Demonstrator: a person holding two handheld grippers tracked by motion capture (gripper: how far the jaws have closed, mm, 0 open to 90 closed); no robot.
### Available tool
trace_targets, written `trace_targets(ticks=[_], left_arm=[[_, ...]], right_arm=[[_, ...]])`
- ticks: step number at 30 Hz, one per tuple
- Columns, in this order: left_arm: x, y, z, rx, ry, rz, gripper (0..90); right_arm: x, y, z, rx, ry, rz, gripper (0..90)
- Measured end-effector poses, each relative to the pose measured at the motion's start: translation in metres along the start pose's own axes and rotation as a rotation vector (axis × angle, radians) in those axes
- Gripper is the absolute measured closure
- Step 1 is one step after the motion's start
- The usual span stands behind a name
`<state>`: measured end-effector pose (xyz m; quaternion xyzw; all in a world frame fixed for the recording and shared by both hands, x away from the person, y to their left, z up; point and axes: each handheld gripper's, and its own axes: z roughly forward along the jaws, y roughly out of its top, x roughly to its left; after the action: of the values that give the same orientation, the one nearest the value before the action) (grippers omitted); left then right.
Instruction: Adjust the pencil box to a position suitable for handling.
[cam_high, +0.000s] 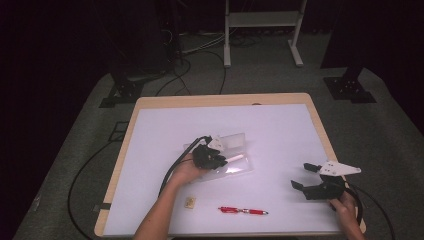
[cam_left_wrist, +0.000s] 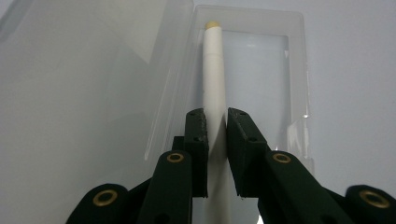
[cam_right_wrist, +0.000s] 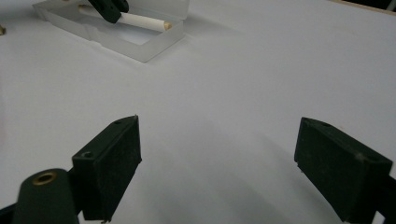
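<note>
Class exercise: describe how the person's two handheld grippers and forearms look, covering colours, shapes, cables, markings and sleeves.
The left gripper and the right gripper are black, each with two blocky flat-faced jaws, brass-coloured rivets at the linkages and a trailing black cable. The right one carries a pale grey three-cornered plate on top. No sleeves show on the forearms.

Right tongs (cam_right_wrist: 217, 163) gape wide above bare white table (cam_right_wrist: 243, 84).

Recording lab, dark curtains (cam_high: 60, 40), floor cables (cam_high: 80, 175), rig stands (cam_high: 350, 87), table (cam_high: 220, 100)
</note>
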<state>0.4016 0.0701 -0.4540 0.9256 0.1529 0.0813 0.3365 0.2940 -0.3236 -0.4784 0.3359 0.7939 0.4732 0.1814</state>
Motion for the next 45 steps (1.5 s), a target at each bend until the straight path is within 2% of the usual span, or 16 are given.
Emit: trace_targets(ticks=[15,29,32,36,39,45], left_arm=[[0.001,-0.001,-0.001,0.006,-0.002,0.001,78.0],[-0.002,0.001,-0.012,-0.040,0.012,0.000,74.7],[-0.005,0.002,-0.015,-0.043,0.013,0.011,73.6],[-0.010,0.003,-0.018,-0.064,0.000,0.016,72.5],[-0.016,0.004,-0.020,-0.065,-0.026,0.021,69.6],[-0.029,0.008,-0.023,-0.068,-0.060,0.051,67.8]], right_arm=[[0.000,0.000,0.000,-0.001,-0.001,0.003,13.8],[0.000,0.000,0.000,-0.001,-0.002,0.005,13.8],[-0.001,0.000,0.000,-0.001,-0.002,0.007,13.8],[-0.001,0.000,0.000,-0.001,-0.001,0.006,13.8],[-0.001,0.000,0.000,-0.001,-0.001,0.005,13.8],[0.000,0.000,0.000,0.001,-0.001,0.005,13.8]])
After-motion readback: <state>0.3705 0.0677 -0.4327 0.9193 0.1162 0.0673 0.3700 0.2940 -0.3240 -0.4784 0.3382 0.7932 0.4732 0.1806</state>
